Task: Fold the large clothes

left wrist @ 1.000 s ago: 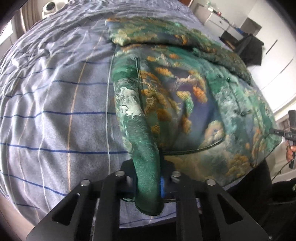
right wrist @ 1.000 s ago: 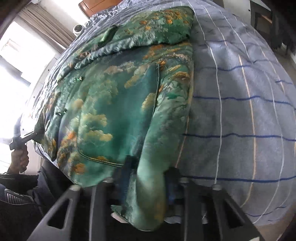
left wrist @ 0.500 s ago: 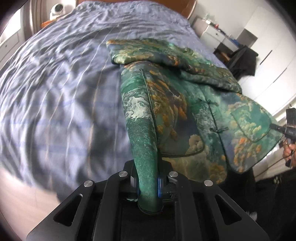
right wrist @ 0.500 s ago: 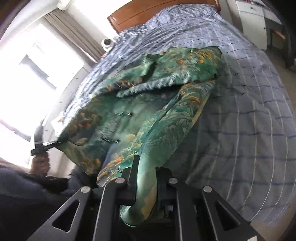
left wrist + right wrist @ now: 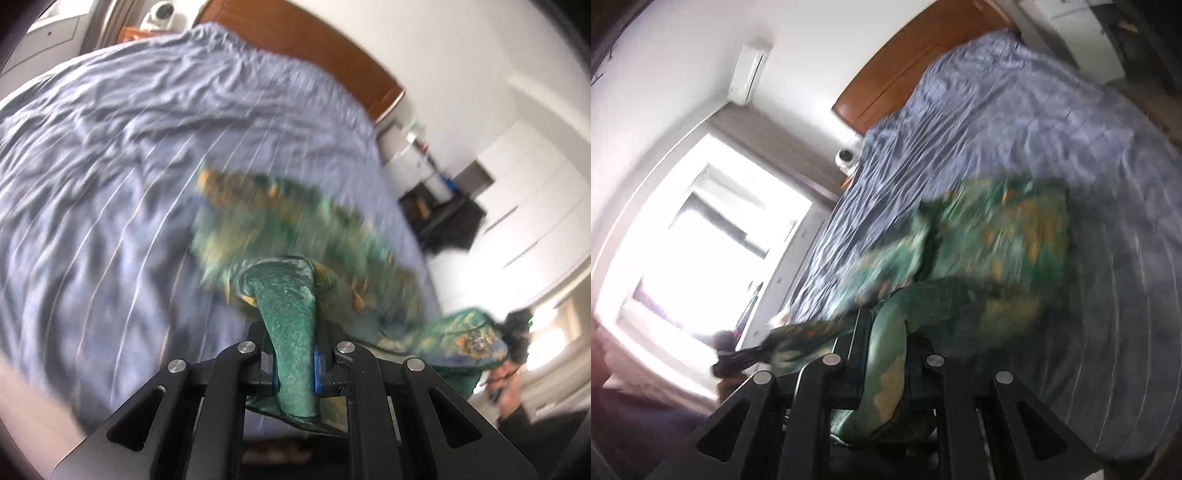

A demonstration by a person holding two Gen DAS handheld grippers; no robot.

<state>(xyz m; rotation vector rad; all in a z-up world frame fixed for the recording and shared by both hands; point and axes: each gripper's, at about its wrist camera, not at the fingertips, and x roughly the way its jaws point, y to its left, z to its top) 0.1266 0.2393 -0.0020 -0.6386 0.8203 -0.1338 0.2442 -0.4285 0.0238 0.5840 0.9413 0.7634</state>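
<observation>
2 grippers (image 5: 295,363) (image 5: 886,363) clamping jacket (image 5: 291,332) edges, bed (image 5: 92,184)

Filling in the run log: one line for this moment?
left gripper: shut on jacket | right gripper: shut on jacket | bed: jacket hem raised

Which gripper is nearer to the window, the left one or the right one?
Left. In the right wrist view, the left gripper holds the garment right beside the bright window. The right gripper holds the hem farther from it.
</observation>
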